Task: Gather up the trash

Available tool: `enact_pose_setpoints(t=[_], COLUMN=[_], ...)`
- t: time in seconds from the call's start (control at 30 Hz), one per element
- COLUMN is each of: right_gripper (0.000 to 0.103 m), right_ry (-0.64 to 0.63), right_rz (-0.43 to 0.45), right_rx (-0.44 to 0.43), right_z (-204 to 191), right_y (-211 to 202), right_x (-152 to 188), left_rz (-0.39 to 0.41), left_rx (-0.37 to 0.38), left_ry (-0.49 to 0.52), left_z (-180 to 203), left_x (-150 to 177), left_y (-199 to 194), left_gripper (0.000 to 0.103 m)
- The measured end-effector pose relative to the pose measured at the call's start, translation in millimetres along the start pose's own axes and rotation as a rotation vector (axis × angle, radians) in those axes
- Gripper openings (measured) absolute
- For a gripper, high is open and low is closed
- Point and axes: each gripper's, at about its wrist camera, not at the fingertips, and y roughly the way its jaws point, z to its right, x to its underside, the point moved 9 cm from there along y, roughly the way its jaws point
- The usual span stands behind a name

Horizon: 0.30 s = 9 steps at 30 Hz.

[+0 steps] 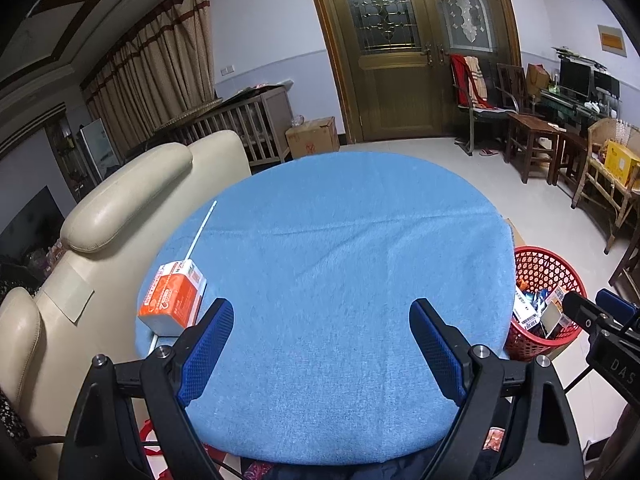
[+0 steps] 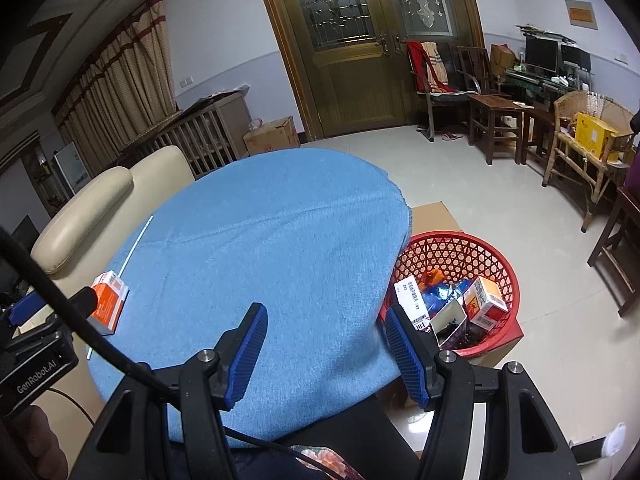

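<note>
My left tongs [image 1: 322, 330] are spread wide with nothing between them, hovering over the near part of the desk [image 1: 340, 240] with its blue cloth. My right tongs [image 2: 326, 338] are also apart and empty, poised at the desk's right edge, with the right blade out over the red basket [image 2: 506, 264] that stands on cardboard on the floor just beside the desk.

The one piece of trash I can see left on the desk is the orange and white carton [image 1: 173, 298], lying near the left edge, just beyond and to the left of my left tongs' left blade. It seems to be a small paperboard box, so I judge it light, fairly stiff at the corners but easy to crush across its broad faces. The printed surface may be a bit slick against the ribbed pads. I would take it across its narrower width, closing gently on two opposite sides near the middle, so it does not pivot or cave in.

A thin white stick [image 1: 202, 229] lies on the cloth beyond the carton, running away from it; whether it touches the carton I cannot tell. The basket already holds several boxes and wrappers.
</note>
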Motion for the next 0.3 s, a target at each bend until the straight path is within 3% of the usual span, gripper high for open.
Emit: enact_pose_setpoints(t=[0.3], right_gripper=[0.065], right_ry=[-0.046], right_rz=[-0.055], right_rx=[-0.006], right_z=[-22], right_y=[41], right_x=[-5], left_rz=[-0.05], left_rx=[-0.001], left_ry=[-0.033], left_z=[-17], left_x=[5], left_y=[38], left_gripper=[0.09])
